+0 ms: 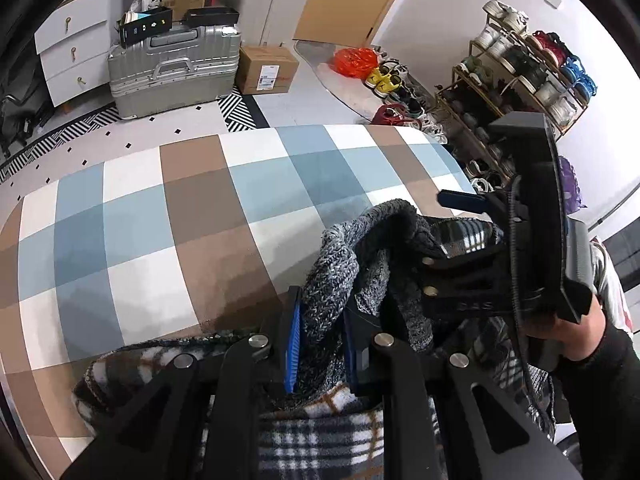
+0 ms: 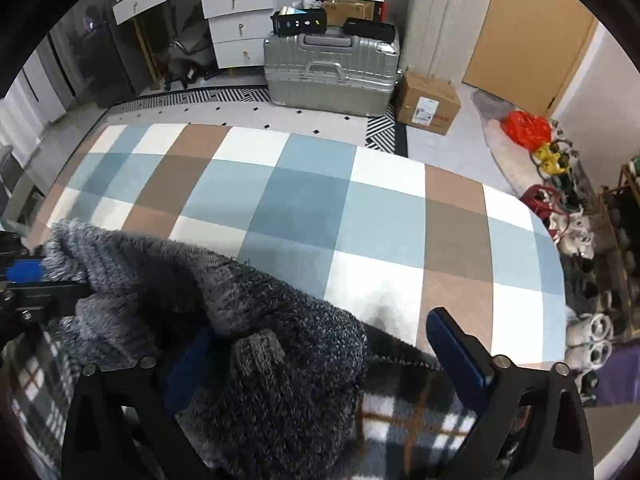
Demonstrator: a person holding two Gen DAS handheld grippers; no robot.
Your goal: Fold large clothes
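Observation:
A large garment lies at the near edge of the checked surface (image 1: 168, 220). It has a black-and-white plaid body (image 1: 320, 436) and a grey knit part (image 1: 340, 264), bunched up. My left gripper (image 1: 322, 344) is shut on a fold of the grey knit, with a blue pad on either side. My right gripper (image 2: 320, 360) stands open over the grey knit (image 2: 280, 360). Its right finger (image 2: 460, 352) is clear of the cloth and its left finger is mostly buried under the knit. A hand (image 1: 576, 332) holds the right gripper, whose blue finger (image 1: 460, 202) shows in the left wrist view.
Beyond the checked surface (image 2: 320, 200) stand a silver suitcase (image 2: 332, 72), a cardboard box (image 2: 428, 104) and white drawers (image 2: 236, 24). To the right are an orange bag (image 2: 524, 128), loose shoes (image 2: 552, 160) and a shoe rack (image 1: 516, 76).

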